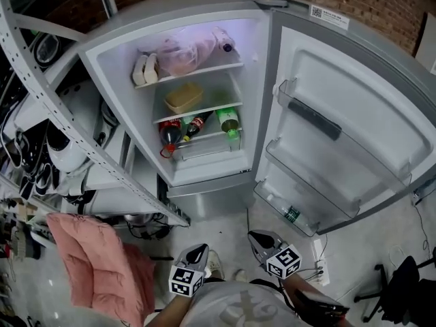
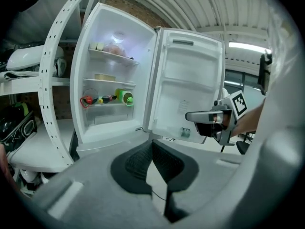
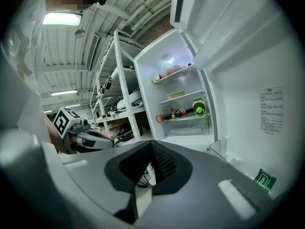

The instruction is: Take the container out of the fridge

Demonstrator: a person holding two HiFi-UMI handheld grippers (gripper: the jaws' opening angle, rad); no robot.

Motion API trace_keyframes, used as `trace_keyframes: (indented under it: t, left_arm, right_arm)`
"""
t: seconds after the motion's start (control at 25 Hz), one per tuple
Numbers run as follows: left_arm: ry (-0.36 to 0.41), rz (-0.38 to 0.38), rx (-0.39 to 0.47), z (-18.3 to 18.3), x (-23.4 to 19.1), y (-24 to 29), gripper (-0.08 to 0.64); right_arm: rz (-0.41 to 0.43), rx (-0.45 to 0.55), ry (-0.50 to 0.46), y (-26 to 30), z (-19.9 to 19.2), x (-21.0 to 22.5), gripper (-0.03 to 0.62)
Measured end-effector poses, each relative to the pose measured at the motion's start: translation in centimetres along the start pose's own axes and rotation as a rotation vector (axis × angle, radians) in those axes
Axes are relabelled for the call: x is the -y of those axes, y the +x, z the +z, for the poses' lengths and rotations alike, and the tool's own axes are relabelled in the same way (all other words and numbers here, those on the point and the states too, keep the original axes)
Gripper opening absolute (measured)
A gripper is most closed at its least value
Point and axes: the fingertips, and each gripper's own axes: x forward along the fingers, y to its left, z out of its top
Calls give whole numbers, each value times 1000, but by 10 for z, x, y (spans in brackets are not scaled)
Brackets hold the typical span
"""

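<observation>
The fridge (image 1: 204,19) stands open, its door (image 1: 354,121) swung to the right. A tan lidded container (image 1: 182,97) sits on the middle shelf, also seen as the container (image 2: 105,77) in the left gripper view and the container (image 3: 175,94) in the right gripper view. Both grippers hang low in front of the fridge, well short of it. My left gripper (image 1: 198,250) is shut and holds nothing; its jaws (image 2: 152,149) meet. My right gripper (image 1: 257,236) is shut too, with nothing between its pads (image 3: 159,159).
A pink bag (image 1: 185,52) and white items fill the top shelf; bottles (image 1: 197,125) lie on the lower one. A metal rack (image 1: 61,114) stands to the left, a pink cushion (image 1: 95,264) on the floor, a small can (image 1: 291,214) in the door shelf.
</observation>
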Motion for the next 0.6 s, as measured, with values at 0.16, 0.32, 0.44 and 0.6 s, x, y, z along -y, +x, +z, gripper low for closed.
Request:
trace_keyframes:
  t: [0.16,0.32,0.44,0.6]
  left_arm:
    - [13,-29,10,16,-19,14,3]
    - [23,-50,22,32,-42,25,2]
    - [30,-65,38,45,-60,34,2]
    - [36,-83,58,61,-84,41,3]
  right_arm:
    - [-27,4,-7,17,12,10,8]
    - [-49,10,-21,41,27,18,8]
    - [-62,13,-31,60,38,23,8]
    - [-78,14,-42,86,51,27,8]
